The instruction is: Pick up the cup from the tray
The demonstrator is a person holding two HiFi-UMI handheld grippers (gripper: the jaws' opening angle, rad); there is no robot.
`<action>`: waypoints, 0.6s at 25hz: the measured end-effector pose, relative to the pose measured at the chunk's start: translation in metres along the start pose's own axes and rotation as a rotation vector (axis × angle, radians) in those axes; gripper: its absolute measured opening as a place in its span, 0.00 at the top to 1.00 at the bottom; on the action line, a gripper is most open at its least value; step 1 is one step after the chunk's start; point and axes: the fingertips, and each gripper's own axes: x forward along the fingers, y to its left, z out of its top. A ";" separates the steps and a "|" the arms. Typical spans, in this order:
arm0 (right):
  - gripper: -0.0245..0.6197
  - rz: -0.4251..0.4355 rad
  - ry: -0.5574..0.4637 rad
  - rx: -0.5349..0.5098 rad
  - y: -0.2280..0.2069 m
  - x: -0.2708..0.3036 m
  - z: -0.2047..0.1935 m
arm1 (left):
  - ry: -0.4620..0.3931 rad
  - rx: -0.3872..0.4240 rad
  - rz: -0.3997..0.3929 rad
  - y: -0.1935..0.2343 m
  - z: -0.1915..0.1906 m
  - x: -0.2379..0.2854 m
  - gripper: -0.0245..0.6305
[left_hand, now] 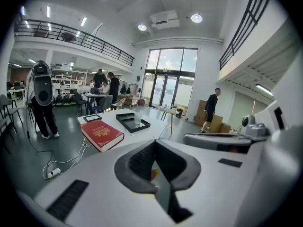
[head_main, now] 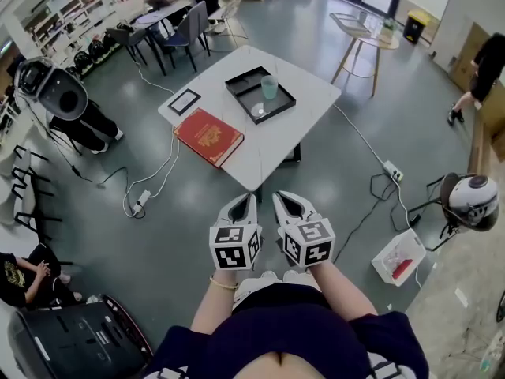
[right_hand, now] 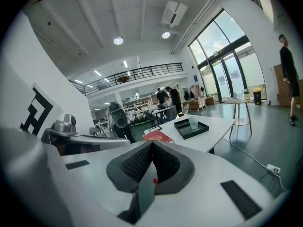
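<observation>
My left tongs [head_main: 250,199] and right tongs [head_main: 278,197] are both pressed together, empty, well back from the tabletop [head_main: 312,93]. Clear cup [head_main: 270,87] stands upright in the black tray [head_main: 240,82]. I'd step in, spread one pair first, then approach side-on around its middle.

Tray [head_main: 239,101] rim rings cup [head_main: 269,87]; above seems open.

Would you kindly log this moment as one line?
phase: pre-approach | cup: upright in tray | left tongs: shut, empty | right tongs: shut, empty | both short of table
</observation>
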 end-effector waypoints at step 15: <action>0.95 -0.029 0.037 0.005 0.012 0.026 -0.013 | 0.037 -0.002 -0.026 0.030 -0.009 0.011 0.95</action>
